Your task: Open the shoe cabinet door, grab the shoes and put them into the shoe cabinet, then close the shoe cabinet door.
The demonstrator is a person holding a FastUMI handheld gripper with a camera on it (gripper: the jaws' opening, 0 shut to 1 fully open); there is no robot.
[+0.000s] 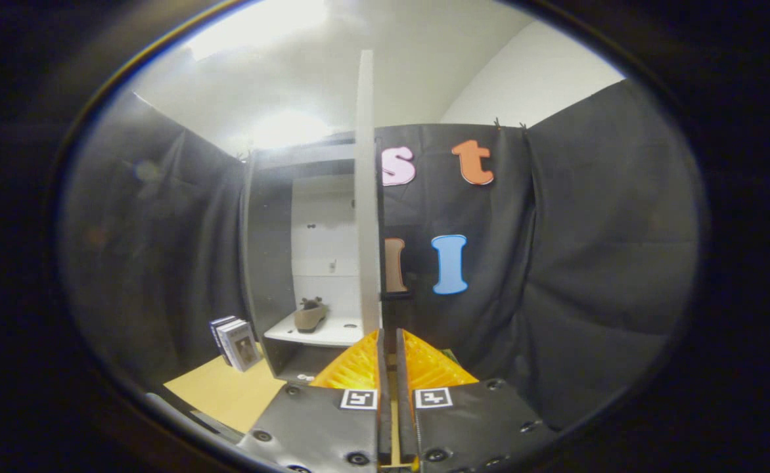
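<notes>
The shoe cabinet (273, 263) stands just beyond my fingers with its inside showing. Its white door (366, 197) is swung open and I see it edge-on, rising straight up from my fingertips. A small dark handle (396, 295) sticks out of the door's right face, just above the tips. A tan shoe (311, 316) rests on the cabinet's white shelf (319, 334), to the left of the door. My gripper (389, 334) has its fingers drawn together with only a thin slit between them. The tips meet the door's lower edge, and I cannot tell if they pinch it.
A few upright books (235, 341) stand on the yellow tabletop (221, 394) left of the cabinet. Black cloth walls close in on the left and the right. A lower compartment (296, 364) of the cabinet sits under the white shelf.
</notes>
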